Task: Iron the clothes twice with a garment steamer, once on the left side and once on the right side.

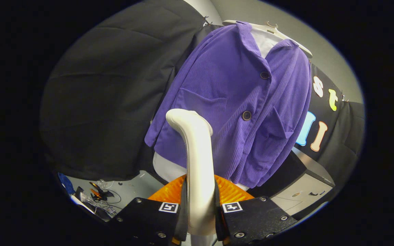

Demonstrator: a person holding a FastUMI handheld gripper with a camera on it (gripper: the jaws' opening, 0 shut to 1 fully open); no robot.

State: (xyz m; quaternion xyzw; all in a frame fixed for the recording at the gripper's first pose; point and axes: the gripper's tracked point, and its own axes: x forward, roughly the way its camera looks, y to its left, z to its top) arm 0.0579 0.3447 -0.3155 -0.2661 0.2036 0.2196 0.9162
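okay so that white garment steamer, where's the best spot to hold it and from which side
Grip the garment steamer on its long, slim handle below the bent head, jaws closing from either side across the narrow width. That is how the gripper holds it now, shut on the handle, leaving the head free to face the purple jacket beyond.

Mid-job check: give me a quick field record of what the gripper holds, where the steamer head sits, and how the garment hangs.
gripper: fingers shut on the garment steamer handle
garment steamer: white handle rises between the fingers, head curves toward the jacket
garment: purple corduroy jacket on a white hanger, buttoned, white shirt underneath
steamer head position: over the lower part of the jacket panel with the chest pocket; contact cannot be told
backdrop: black cloth
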